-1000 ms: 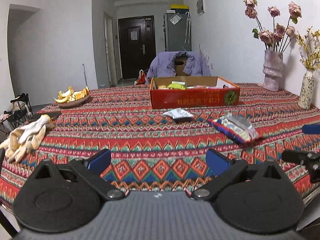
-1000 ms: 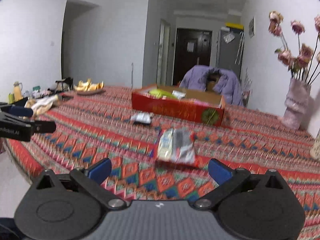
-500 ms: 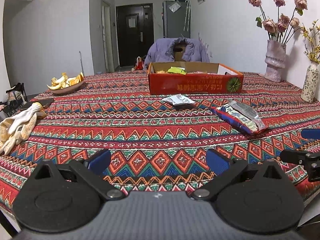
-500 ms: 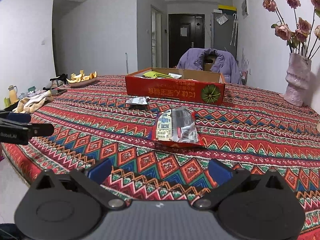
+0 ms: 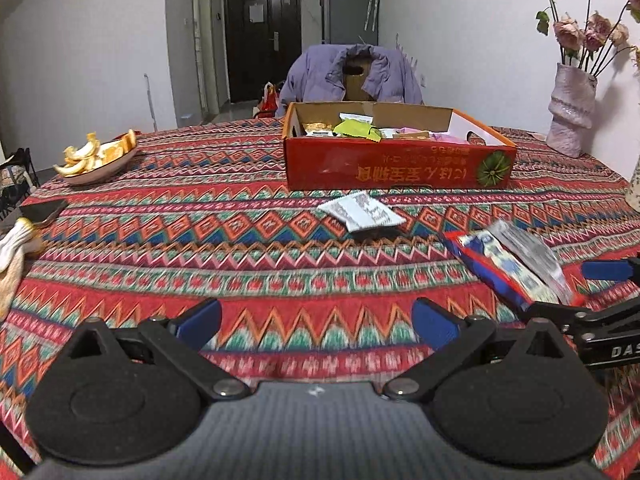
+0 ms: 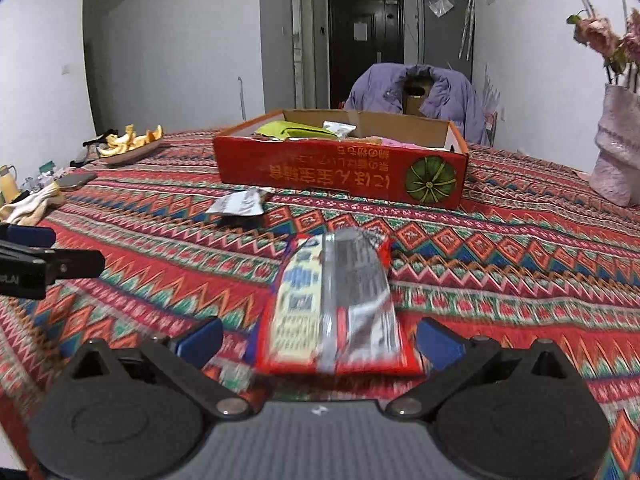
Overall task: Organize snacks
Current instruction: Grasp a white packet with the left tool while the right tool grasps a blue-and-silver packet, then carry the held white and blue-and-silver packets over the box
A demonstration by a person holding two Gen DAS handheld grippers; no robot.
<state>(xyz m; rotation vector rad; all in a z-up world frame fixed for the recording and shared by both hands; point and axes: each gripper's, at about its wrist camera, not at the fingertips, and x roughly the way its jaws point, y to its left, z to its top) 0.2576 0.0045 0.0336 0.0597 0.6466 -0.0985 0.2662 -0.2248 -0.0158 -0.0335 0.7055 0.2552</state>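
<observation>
Both grippers hover low over the near edge of the tabletop (image 5: 248, 240), which carries a patterned red cloth.

The right gripper (image 6: 320, 338) has its fingers spread wide, one on each side of the near end of a red snack bag (image 6: 334, 308) that lies flat on the cloth. Whether the pads touch the bag cannot be told. The bag runs away toward 12 o'clock, with bare cloth on both sides of it.

The left gripper (image 5: 316, 322) also has its fingers spread, with nothing between them — only cloth ahead. At 1 o'clock from it lies a small white packet (image 5: 360, 212), just in front of the red box (image 5: 400, 168). The box sits at 12 o'clock, open on top, with several snacks inside.

At 10 o'clock a plate of peels (image 5: 98, 156) stands near the far left edge. A glove (image 5: 14, 248) lies at 9 o'clock at the left edge, and a vase (image 5: 572, 112) stands at 2 o'clock by the wall.
</observation>
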